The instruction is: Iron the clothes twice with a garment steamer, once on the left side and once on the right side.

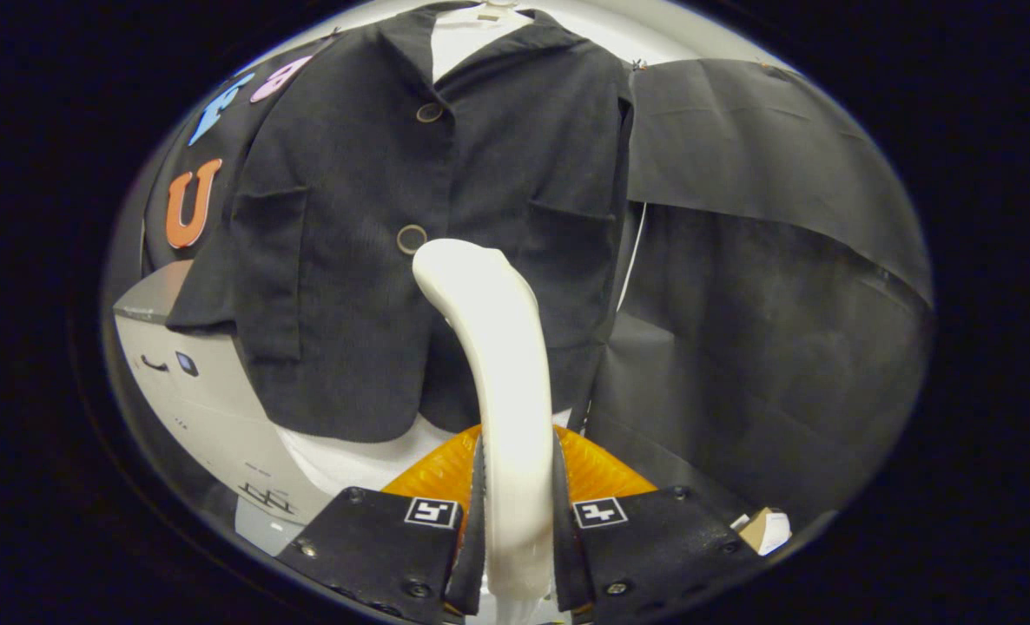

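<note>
Here we have the jaws (518,521) clenched on the handle of the garment steamer (498,347), both fingers (478,521) pressing its sides low in the centre of the frame. The pale handle rises from between them and curves forward, so that its head sits in the middle of the picture, just below the lower button (411,239) of the dark jacket (411,226). We cannot tell whether the head is touching the cloth or hovering just off it; the handle hides its face.

The jacket hangs across the upper centre, over a white shirt (461,39) showing at the collar, with a pocket on each front panel and an upper button (429,112) near the lapels. Below the hem, an orange ribbed part (606,473) shows behind the fingers on both sides, probably the steamer's base, though we cannot be sure. A pale grey unit (194,391) stands at lower left.

We judge that we are at or near the start of a pass, close to the button line. To do it well, we should move off the placket onto one panel, keep the head flat to the fabric, and draw it in one slow, straight vertical stroke. We should steer clear of the buttons and ease over the pocket edges, since a snag there would bunch the freely hanging cloth. The grip should stay firm so the handle does not twist. Then we repeat the same stroke on the other panel.
</note>
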### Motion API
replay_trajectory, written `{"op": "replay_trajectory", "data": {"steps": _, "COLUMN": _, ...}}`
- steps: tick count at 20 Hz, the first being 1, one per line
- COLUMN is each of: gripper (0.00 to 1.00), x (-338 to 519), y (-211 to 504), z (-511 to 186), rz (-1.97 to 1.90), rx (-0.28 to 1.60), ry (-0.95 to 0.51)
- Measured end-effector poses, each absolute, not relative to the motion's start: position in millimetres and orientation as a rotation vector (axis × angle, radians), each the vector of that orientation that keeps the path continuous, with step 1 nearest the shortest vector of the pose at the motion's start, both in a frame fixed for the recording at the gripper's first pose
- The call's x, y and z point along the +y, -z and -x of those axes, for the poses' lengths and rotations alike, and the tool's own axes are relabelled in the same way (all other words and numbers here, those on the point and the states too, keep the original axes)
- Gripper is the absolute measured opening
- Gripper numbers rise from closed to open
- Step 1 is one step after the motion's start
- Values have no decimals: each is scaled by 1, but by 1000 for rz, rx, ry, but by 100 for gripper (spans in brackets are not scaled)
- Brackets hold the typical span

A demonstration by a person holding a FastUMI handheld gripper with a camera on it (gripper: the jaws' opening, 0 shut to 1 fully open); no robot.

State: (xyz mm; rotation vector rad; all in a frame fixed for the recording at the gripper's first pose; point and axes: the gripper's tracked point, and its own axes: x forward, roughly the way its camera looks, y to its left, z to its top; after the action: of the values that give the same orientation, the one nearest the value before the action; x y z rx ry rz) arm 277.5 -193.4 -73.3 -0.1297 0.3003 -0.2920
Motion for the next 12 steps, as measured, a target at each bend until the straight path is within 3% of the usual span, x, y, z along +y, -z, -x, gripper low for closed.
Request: {"op": "replay_trajectory", "data": {"steps": 12, "gripper": 35, "x": -192, "y": 92, "z": -275, "rz": 124, "rx": 350, "ry": 279}}
